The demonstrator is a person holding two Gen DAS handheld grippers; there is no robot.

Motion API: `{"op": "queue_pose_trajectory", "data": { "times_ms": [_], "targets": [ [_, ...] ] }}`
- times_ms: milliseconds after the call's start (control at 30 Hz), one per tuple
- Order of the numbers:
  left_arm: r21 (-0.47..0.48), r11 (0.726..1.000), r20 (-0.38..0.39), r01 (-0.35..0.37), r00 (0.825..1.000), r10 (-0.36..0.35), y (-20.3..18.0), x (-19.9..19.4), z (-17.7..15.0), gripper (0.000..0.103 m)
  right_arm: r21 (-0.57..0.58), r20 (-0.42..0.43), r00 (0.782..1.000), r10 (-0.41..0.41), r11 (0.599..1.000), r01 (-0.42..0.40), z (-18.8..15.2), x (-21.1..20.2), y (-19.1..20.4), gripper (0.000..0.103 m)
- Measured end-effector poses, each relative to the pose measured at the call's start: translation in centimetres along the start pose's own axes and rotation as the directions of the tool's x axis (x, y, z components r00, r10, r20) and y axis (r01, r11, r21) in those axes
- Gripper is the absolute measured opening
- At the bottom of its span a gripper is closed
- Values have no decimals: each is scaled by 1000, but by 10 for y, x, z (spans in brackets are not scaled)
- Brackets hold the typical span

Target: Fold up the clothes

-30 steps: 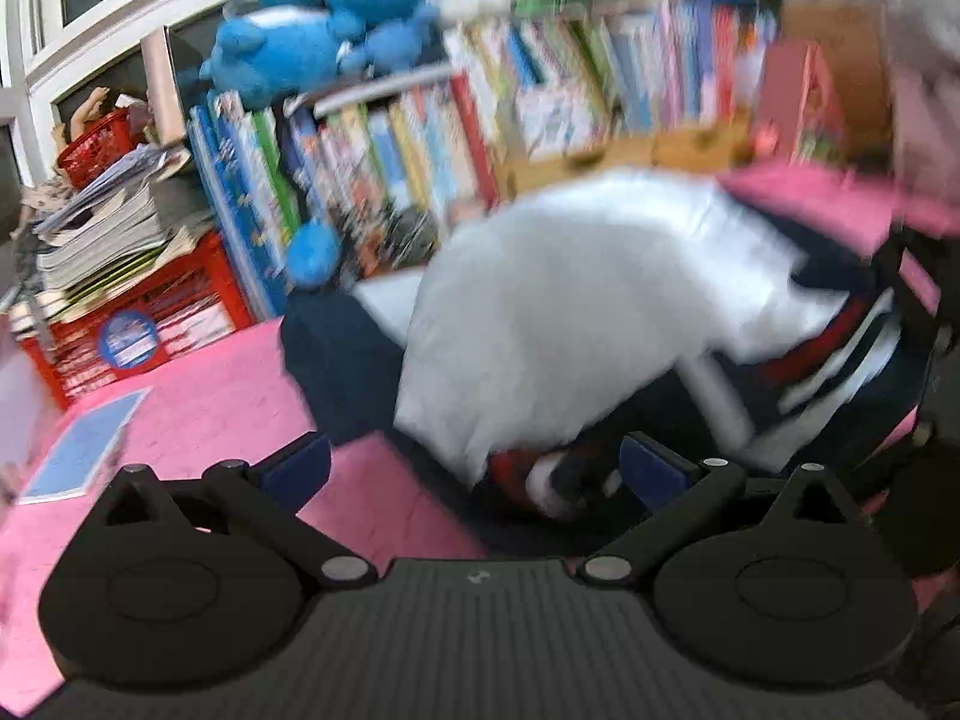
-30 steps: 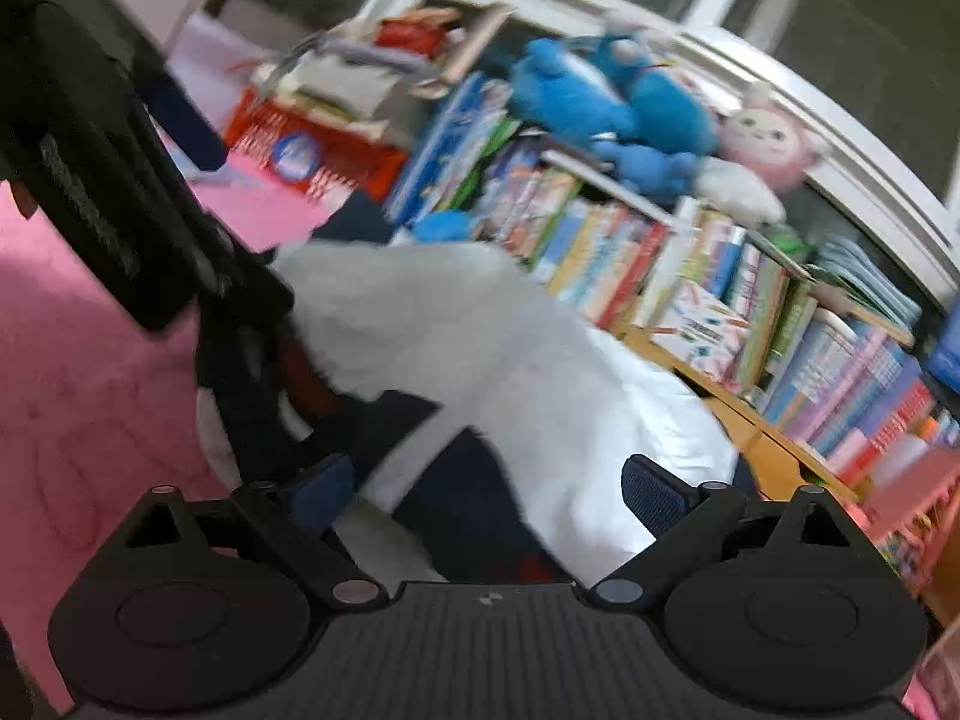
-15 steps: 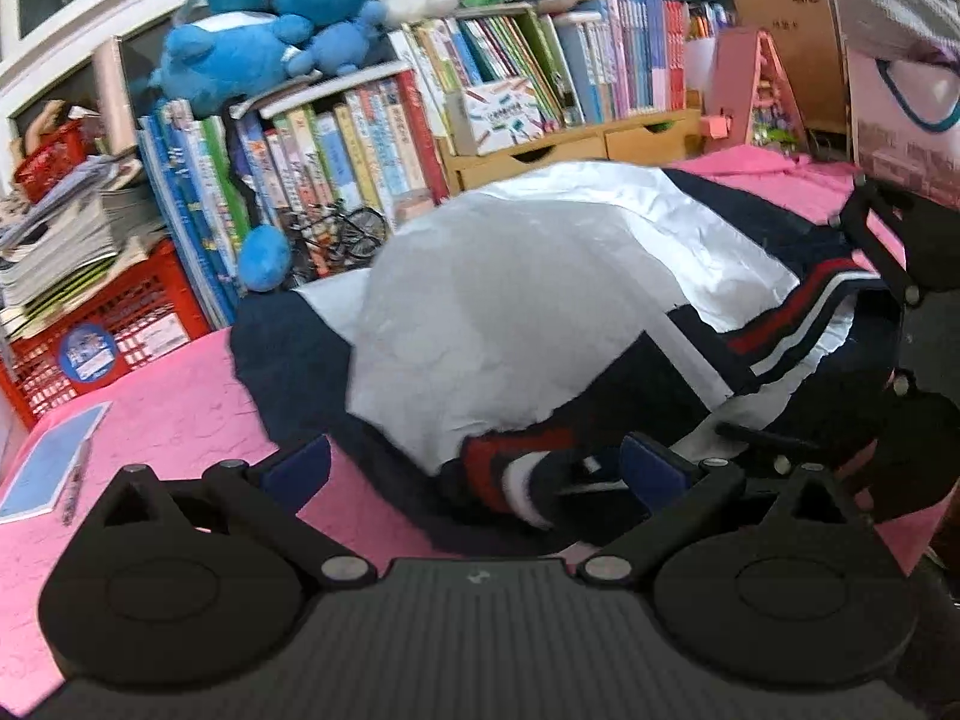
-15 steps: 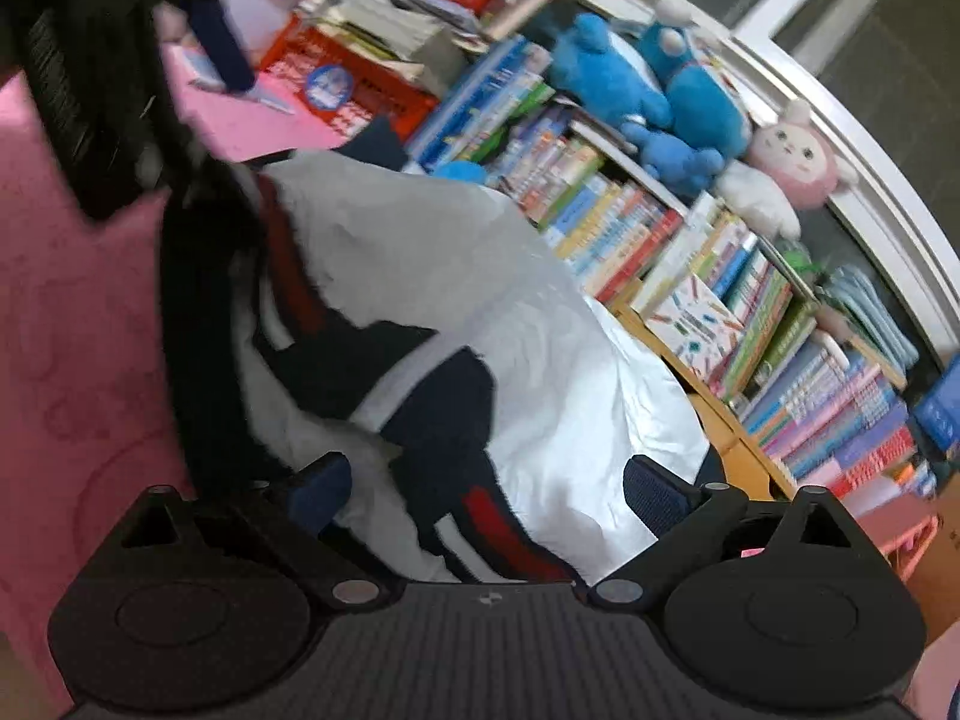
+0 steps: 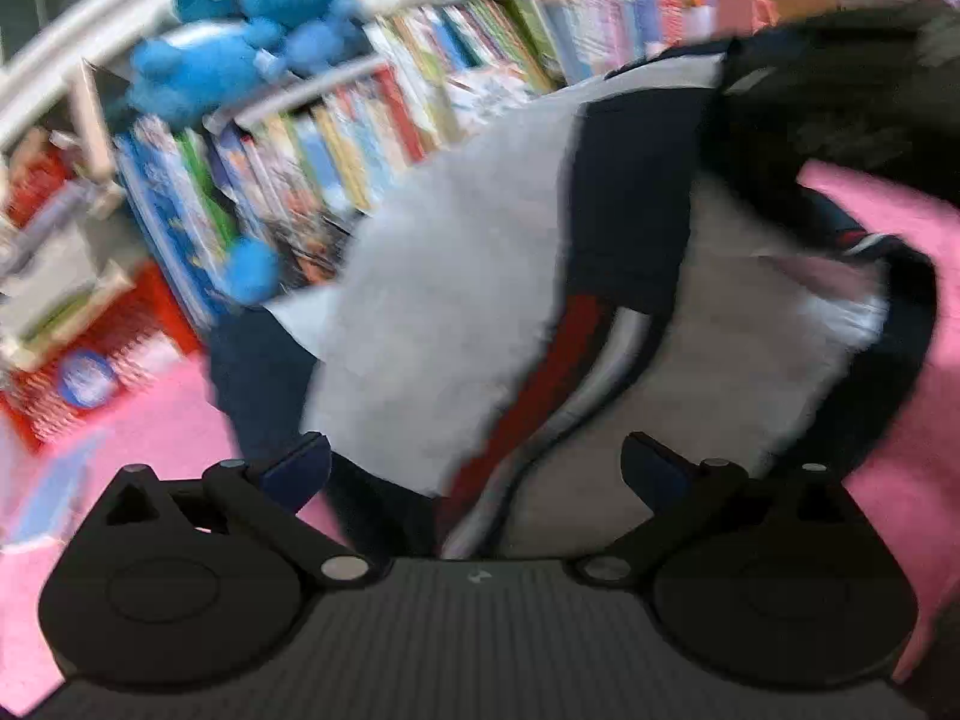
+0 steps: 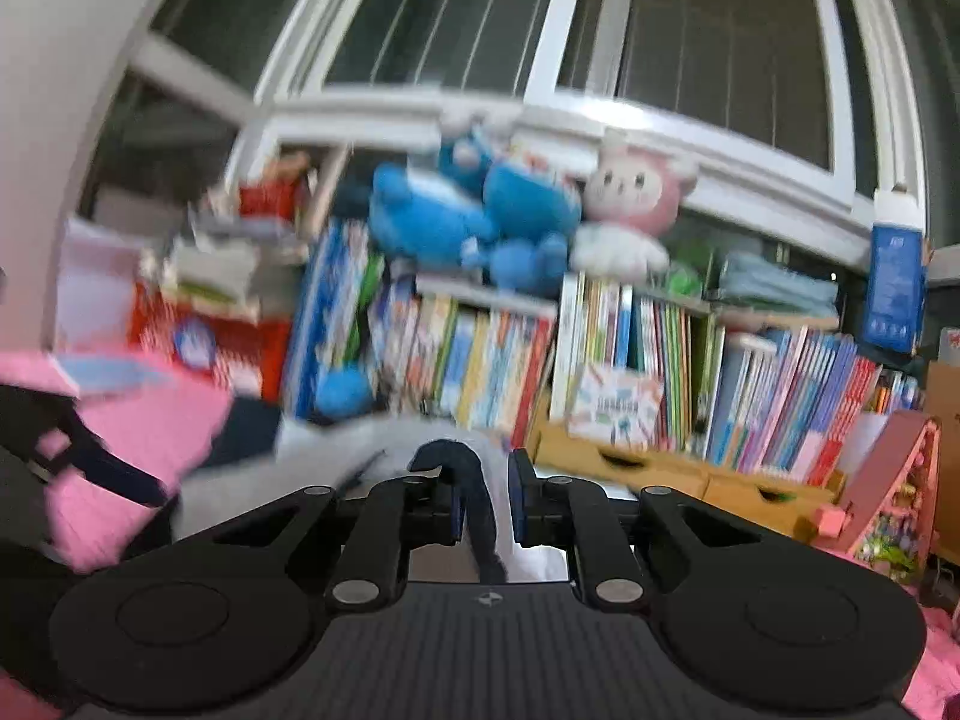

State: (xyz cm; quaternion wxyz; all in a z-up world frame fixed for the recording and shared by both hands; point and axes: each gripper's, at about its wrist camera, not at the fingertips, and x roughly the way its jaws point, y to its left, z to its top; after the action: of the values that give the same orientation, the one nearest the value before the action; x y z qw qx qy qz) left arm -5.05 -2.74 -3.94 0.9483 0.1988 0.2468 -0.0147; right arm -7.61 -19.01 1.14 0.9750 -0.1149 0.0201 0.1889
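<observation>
Right claw (image 6: pixel 485 507) clenched on a navy fold of the jacket (image 5: pixel 456 312), mid-frame on the pink desk (image 5: pixel 900 228). Left claw (image 5: pixel 474 468) released, low centre. Best carried across slowly, keeping the hem taut and edges aligned.

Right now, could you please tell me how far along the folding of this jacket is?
Early still. Nothing looks neatly folded: the white and navy jacket lies bunched on the pink surface. In hand: the right gripper is shut on a navy edge of it. The left gripper is open above the fabric. Flattening and the folds themselves remain.
</observation>
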Motion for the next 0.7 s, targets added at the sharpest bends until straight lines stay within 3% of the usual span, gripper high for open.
{"op": "queue_pose_trajectory", "data": {
  "times_ms": [67, 100, 200, 300, 400, 533, 600, 667, 700],
  "targets": [
    [-5, 985, 11, -172, 985, 172, 13, 5, -3, 103, -27, -9, 1000, -20, 999, 20, -2, -8, -7, 17],
    [-23, 974, 18, -225, 974, 226, 25, 6, -6, 103, -42, -17, 999, -30, 999, 30, -4, -11, -11, 23],
    [-107, 958, 3, -267, 963, 268, 64, 4, -18, 103, -127, -142, 989, -39, 992, 21, -37, -3, -10, 52],
    [-115, 947, -24, -301, 954, 300, 79, 0, -27, 103, -270, -248, 967, -61, 963, -9, -76, 9, 14, 54],
    [-105, 931, -36, -348, 937, 346, 87, -5, -34, 103, -325, -243, 965, -98, 945, 14, -77, 8, 16, 54],
    [-116, 908, 9, -403, 914, 407, 98, -28, -35, 103, -385, -225, 964, -143, 922, 46, -75, 7, 16, 59],
    [-129, 888, 33, -442, 893, 449, 106, -43, -35, 103, -399, -198, 946, -255, 903, 160, -70, -3, -2, 59],
    [-159, 859, 35, -487, 867, 498, 122, -53, -39, 103, -407, -182, 903, -388, 866, 290, -67, -14, -26, 59],
    [-178, 858, 13, -482, 870, 492, 131, -54, -42, 103, -373, -215, 886, -412, 873, 315, -68, -17, -39, 59]
  ]
}}
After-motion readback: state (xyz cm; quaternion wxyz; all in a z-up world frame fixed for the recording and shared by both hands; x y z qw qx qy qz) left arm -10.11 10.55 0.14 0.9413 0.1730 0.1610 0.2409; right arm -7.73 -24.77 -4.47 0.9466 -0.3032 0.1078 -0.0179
